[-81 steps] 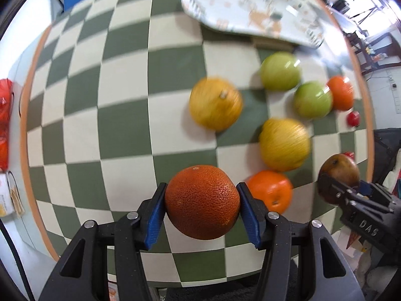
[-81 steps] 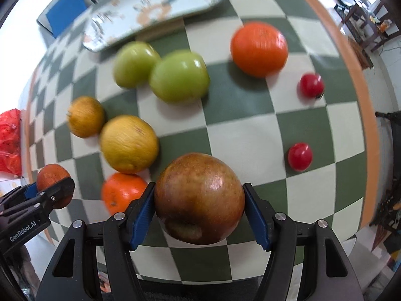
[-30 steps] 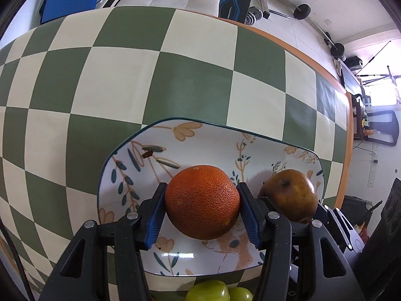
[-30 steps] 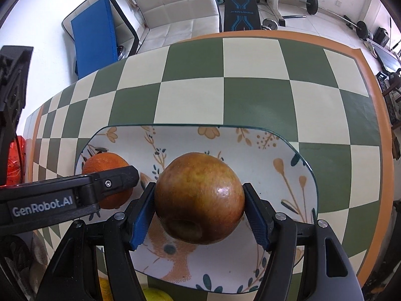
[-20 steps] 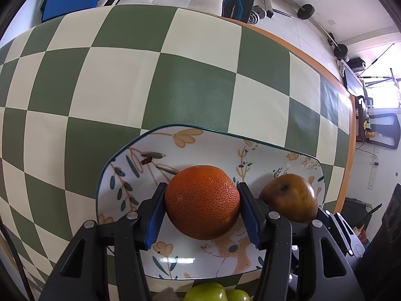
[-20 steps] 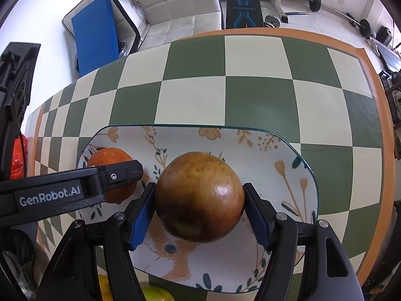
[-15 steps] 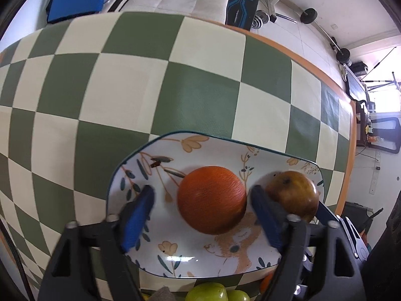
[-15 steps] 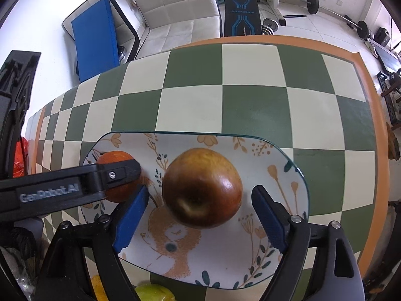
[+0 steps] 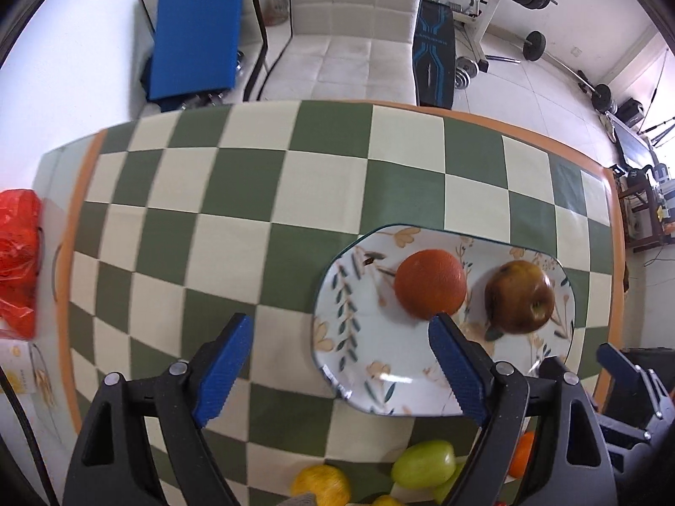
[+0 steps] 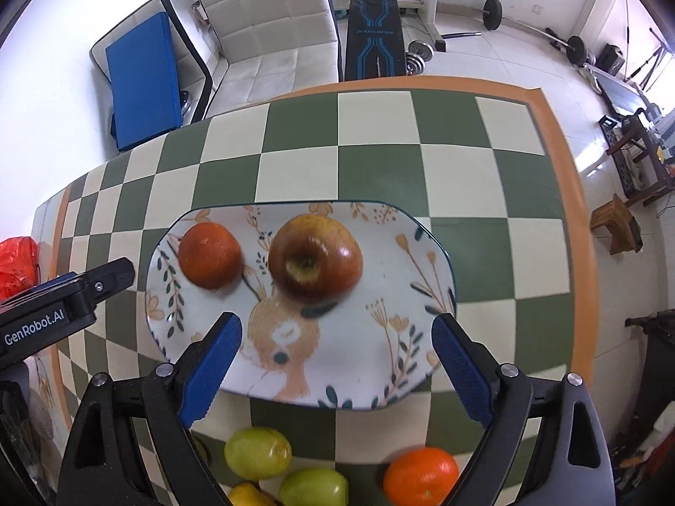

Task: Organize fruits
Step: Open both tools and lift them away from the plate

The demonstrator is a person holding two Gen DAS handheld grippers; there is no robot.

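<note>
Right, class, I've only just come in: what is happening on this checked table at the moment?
A person is sorting fruit with a handheld gripper in each hand. The dark orange and the reddish-brown apple lie side by side on the floral plate, not held. The left gripper and the right gripper are both open and empty, near the plate's closer edge. Two green apples, an orange and some yellow fruit lie on the tablecloth, not yet on the plate.

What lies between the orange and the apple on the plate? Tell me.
Nothing: only a bare strip of the floral plate separates the orange from the apple. They sit apart, as the right wrist view shows.
</note>
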